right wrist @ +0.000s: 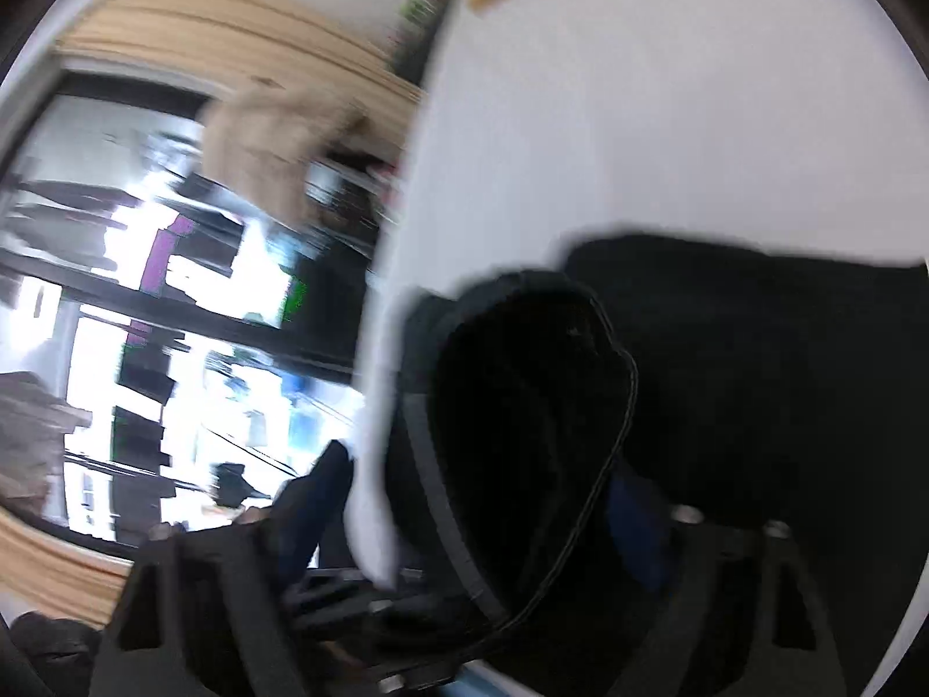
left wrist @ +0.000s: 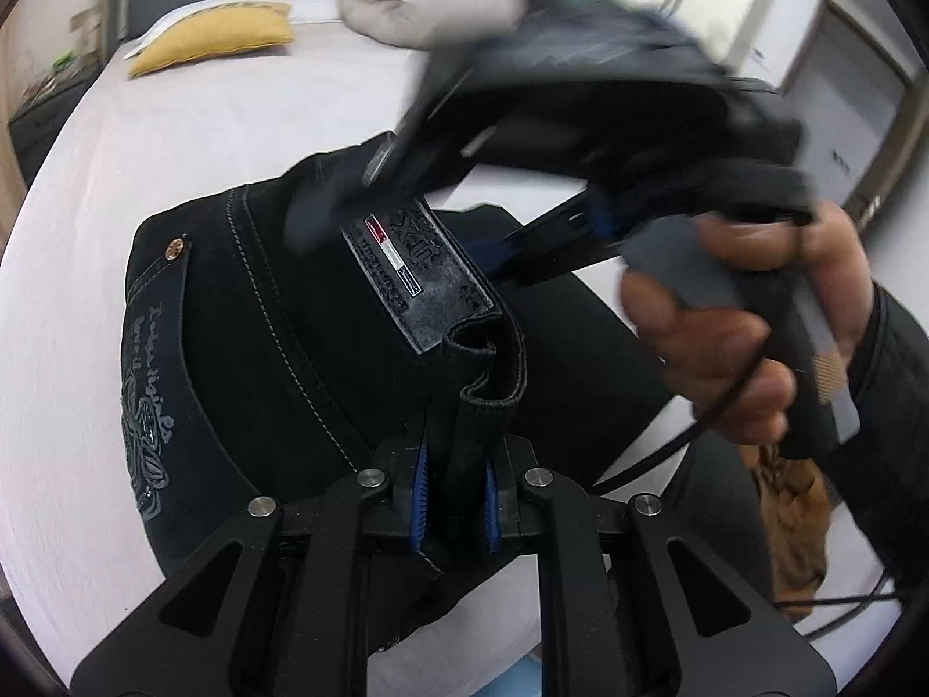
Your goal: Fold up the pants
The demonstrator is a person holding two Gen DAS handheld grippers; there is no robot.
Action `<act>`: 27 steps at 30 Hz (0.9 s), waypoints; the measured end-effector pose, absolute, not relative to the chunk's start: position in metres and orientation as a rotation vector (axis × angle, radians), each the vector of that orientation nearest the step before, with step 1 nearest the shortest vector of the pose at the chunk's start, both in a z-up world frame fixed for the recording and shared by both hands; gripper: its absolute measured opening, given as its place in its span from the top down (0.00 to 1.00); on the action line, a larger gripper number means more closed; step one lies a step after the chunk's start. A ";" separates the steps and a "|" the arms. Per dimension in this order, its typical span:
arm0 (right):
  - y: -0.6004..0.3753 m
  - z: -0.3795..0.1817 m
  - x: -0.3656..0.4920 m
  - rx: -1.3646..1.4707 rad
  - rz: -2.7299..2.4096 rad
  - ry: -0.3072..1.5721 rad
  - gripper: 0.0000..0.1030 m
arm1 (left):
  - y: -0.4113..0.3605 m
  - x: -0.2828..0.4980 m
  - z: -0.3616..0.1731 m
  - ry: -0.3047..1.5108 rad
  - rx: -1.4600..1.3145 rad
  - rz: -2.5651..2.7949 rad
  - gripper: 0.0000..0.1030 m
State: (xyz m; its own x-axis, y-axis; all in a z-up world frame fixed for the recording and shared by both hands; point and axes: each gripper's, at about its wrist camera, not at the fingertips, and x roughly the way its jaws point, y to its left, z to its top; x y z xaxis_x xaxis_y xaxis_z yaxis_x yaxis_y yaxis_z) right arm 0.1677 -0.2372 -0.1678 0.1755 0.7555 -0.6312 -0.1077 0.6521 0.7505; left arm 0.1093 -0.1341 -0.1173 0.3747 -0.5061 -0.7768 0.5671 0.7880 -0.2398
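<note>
No text can be read w/ certainty. Pale cursive lettering is seen stitched on the back pocket of the black denim pants (left wrist: 244, 313), approx. two short lines above an embroidered motif, but it is illegible. The grey leather waistband patch (left wrist: 415, 276) carries a red-and-white stripe badge and worn embossed characters, also unreadable. The right wrist view is too blurred for any lettering.

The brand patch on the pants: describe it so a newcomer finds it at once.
On the white bed lie black pants, their waistband clamped in the left gripper. Just beyond it sits the grey rectangular patch, alone in bearing a red-and-white stripe.
</note>
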 end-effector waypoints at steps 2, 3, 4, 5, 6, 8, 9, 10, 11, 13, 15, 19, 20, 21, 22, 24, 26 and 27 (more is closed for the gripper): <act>-0.240 -0.184 0.170 0.650 0.650 1.306 0.47 | -0.141 0.110 -0.119 0.966 0.101 -0.693 0.87; -0.244 -0.190 0.170 0.666 0.636 1.311 0.49 | -0.144 0.110 -0.120 0.965 0.108 -0.697 0.87; -0.250 -0.193 0.171 0.696 0.624 1.297 0.56 | -0.144 0.110 -0.121 0.964 0.111 -0.700 0.88; -0.254 -0.193 0.170 0.717 0.618 1.287 0.60 | -0.144 0.117 -0.121 0.963 0.113 -0.701 0.88; -0.258 -0.194 0.170 0.737 0.618 1.278 0.62 | -0.146 0.119 -0.121 0.963 0.112 -0.704 0.88; -0.263 -0.193 0.169 0.755 0.619 1.265 0.71 | -0.144 0.117 -0.122 0.961 0.112 -0.710 0.88; -0.264 -0.192 0.168 0.743 0.615 1.260 0.73 | -0.147 0.118 -0.122 0.960 0.114 -0.714 0.88; -0.266 -0.190 0.168 0.734 0.611 1.256 0.77 | -0.147 0.119 -0.123 0.958 0.115 -0.716 0.88; -0.267 -0.188 0.168 0.734 0.607 1.250 0.80 | -0.141 0.115 -0.125 0.956 0.116 -0.719 0.88; -0.270 -0.186 0.168 0.730 0.602 1.239 0.84 | -0.141 0.114 -0.128 0.952 0.118 -0.728 0.88; -0.274 -0.182 0.168 0.703 0.587 1.231 0.84 | -0.142 0.111 -0.129 0.950 0.121 -0.737 0.88; -0.290 -0.169 0.171 0.641 0.566 1.220 0.85 | -0.158 0.117 -0.118 0.934 0.130 -0.769 0.88; -0.298 -0.164 0.172 0.627 0.559 1.215 0.85 | -0.164 0.118 -0.115 0.927 0.134 -0.778 0.88; -0.304 -0.161 0.173 0.619 0.553 1.214 0.85 | -0.171 0.119 -0.114 0.921 0.139 -0.784 0.88; -0.310 -0.158 0.174 0.611 0.546 1.214 0.85 | -0.178 0.120 -0.113 0.920 0.149 -0.782 0.88; -0.325 -0.158 0.177 0.601 0.529 1.223 0.85 | -0.196 0.122 -0.116 0.921 0.178 -0.787 0.88; -0.336 -0.162 0.180 0.593 0.512 1.234 0.85 | -0.208 0.120 -0.124 0.927 0.206 -0.791 0.88; -0.341 -0.167 0.179 0.591 0.503 1.242 0.85 | -0.214 0.119 -0.126 0.933 0.218 -0.793 0.88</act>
